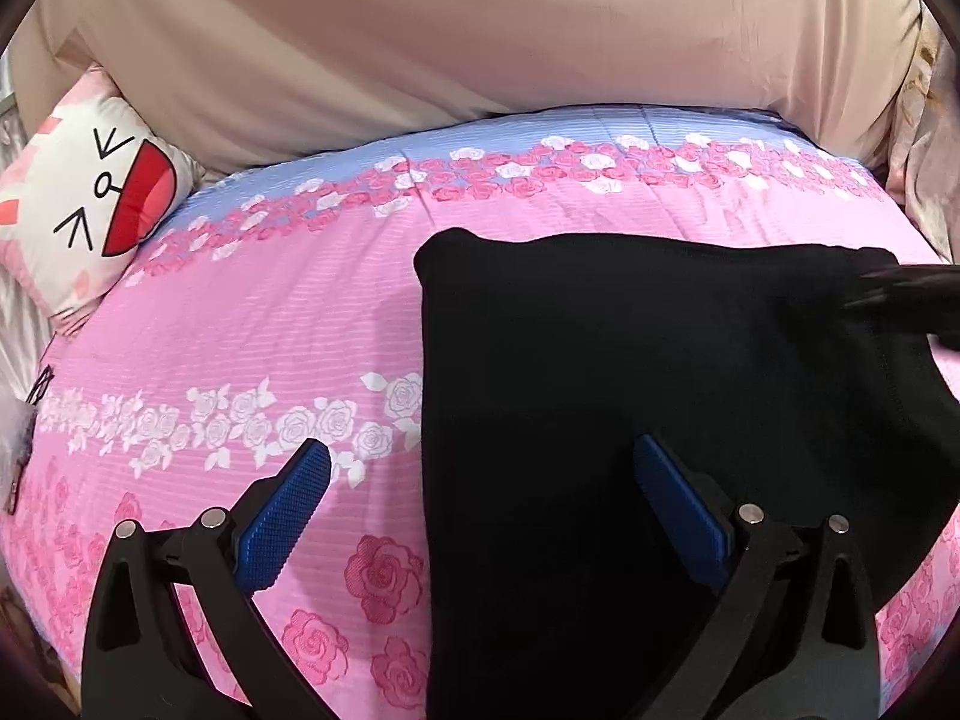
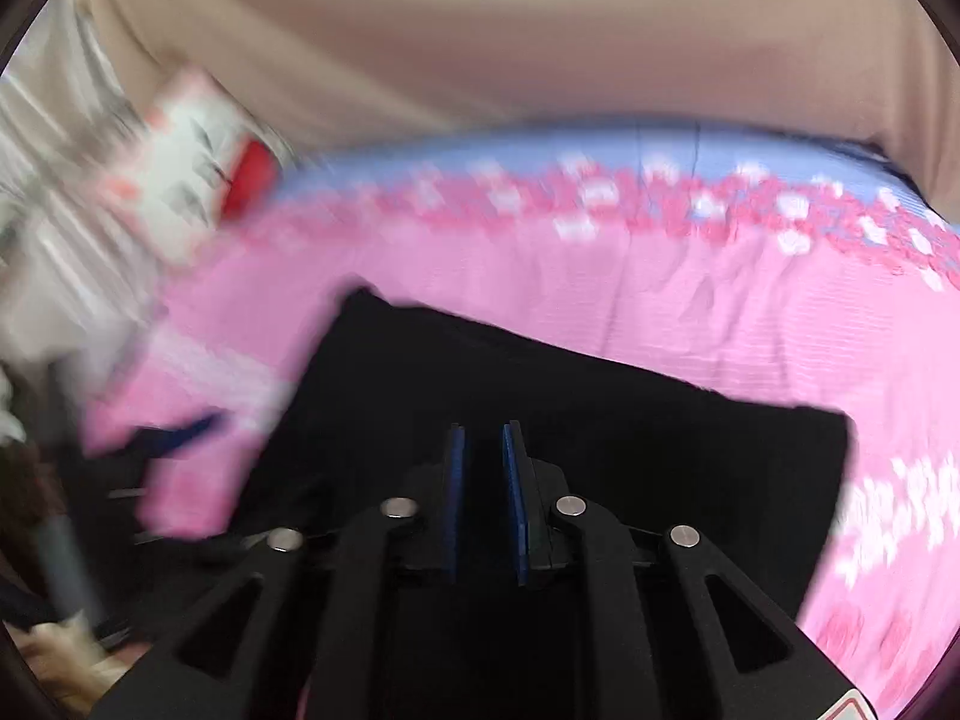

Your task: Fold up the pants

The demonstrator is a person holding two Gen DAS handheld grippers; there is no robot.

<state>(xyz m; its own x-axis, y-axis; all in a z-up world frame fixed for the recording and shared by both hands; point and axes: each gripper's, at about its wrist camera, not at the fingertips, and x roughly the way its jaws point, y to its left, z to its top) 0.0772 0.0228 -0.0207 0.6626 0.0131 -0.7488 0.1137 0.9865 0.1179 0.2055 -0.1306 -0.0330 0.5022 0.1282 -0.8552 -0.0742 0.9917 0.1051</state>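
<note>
Black pants [image 1: 660,390] lie folded on the bed [image 1: 270,312] w/ my left hand-held gripper [image 1: 480,480] spread wide over their edge, right hand-held gripper [image 2: 480,462] nearly closed on nothing, so I'd pinch both layers evenly b4 folding.

Black pants [image 1: 660,390] on pink rose-patterned bedspread [image 1: 270,330]

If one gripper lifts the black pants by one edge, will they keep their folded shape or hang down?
The black pants lie flat and follow the pink floral bedspread, so they are probably soft and would droop from a single edge. They look like a thick layered stack, so the layers may slide apart. Lifting them with both grippers seems safer.
</note>
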